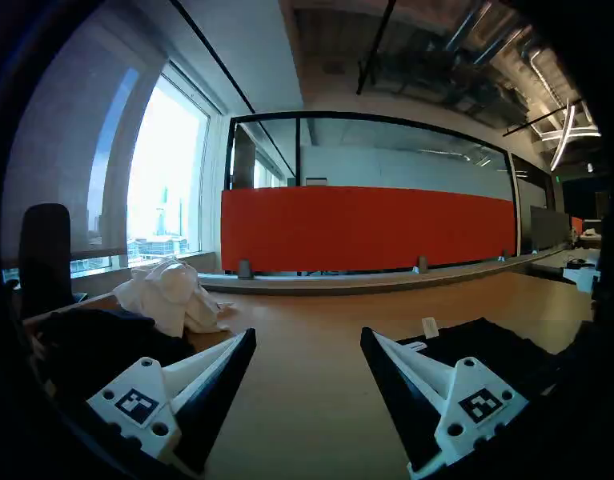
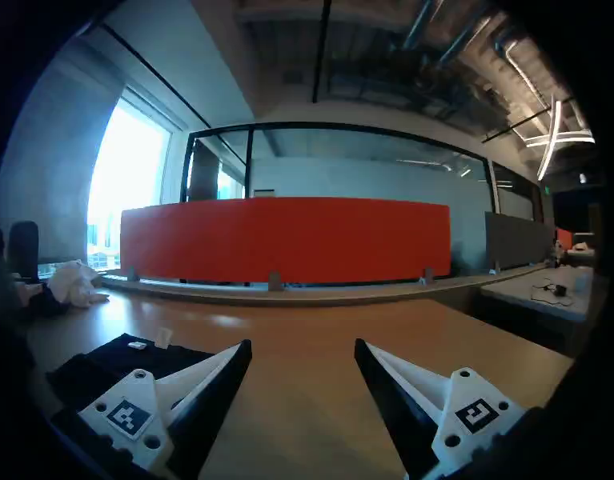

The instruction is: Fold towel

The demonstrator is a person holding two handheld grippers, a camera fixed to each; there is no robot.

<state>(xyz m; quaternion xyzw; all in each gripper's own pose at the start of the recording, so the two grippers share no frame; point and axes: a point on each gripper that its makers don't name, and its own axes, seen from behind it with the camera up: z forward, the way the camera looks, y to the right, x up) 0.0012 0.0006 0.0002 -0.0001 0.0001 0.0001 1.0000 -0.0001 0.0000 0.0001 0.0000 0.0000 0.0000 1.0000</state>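
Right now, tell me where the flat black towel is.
The towel lies on the table, lower left in the right gripper view, nearer than the white pile.

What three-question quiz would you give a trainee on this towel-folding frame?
1. True or false: the left gripper is shut on cloth.
2. The crumpled cloth on the wooden table is: A white, B red, C green.
3. Fill in: in the right gripper view, the dark cloth lies to the ___ of the right gripper.
Key: 1 false, it is open and empty; 2 A; 3 left.
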